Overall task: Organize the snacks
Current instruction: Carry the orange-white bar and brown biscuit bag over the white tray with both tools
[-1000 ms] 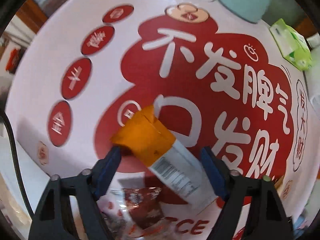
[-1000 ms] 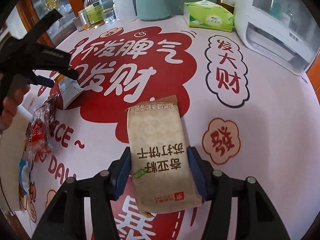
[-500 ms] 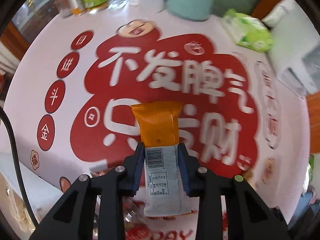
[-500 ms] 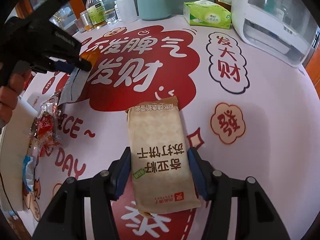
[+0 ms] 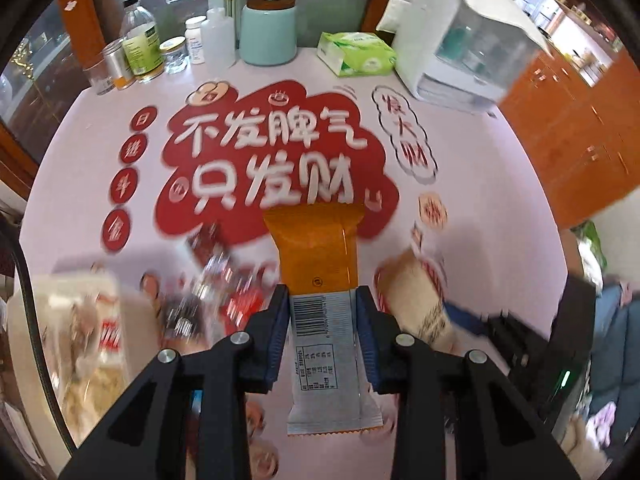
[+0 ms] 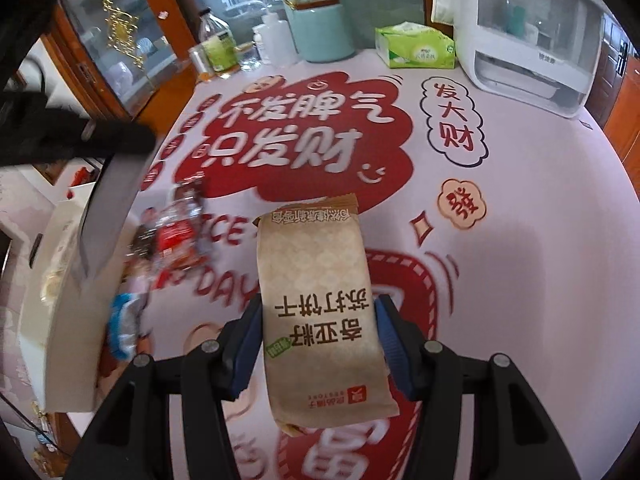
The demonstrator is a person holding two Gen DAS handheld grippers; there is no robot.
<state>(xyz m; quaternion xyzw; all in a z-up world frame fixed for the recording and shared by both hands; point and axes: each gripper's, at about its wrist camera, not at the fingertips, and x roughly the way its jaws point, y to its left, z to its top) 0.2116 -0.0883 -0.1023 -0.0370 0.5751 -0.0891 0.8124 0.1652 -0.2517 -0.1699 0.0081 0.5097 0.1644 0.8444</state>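
Blurred snack packets (image 5: 208, 280) litter the tablecloth (image 6: 540, 260); left gripper (image 5: 323, 332) clamps an orange bar (image 5: 320, 264); right gripper (image 6: 318, 344) clamps a cracker pack (image 6: 320, 300).

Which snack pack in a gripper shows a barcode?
The orange-and-silver snack bar clamped in the left gripper: barcode on its silver half. The tan cracker pack in the right gripper shows only printed Chinese text.

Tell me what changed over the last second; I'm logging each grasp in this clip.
The left tool closed on the orange-and-silver snack bar, which lay loose between its open fingers, and lifted it off the table. The right tool kept its grip on the tan cracker pack; the tissue pack stayed put.
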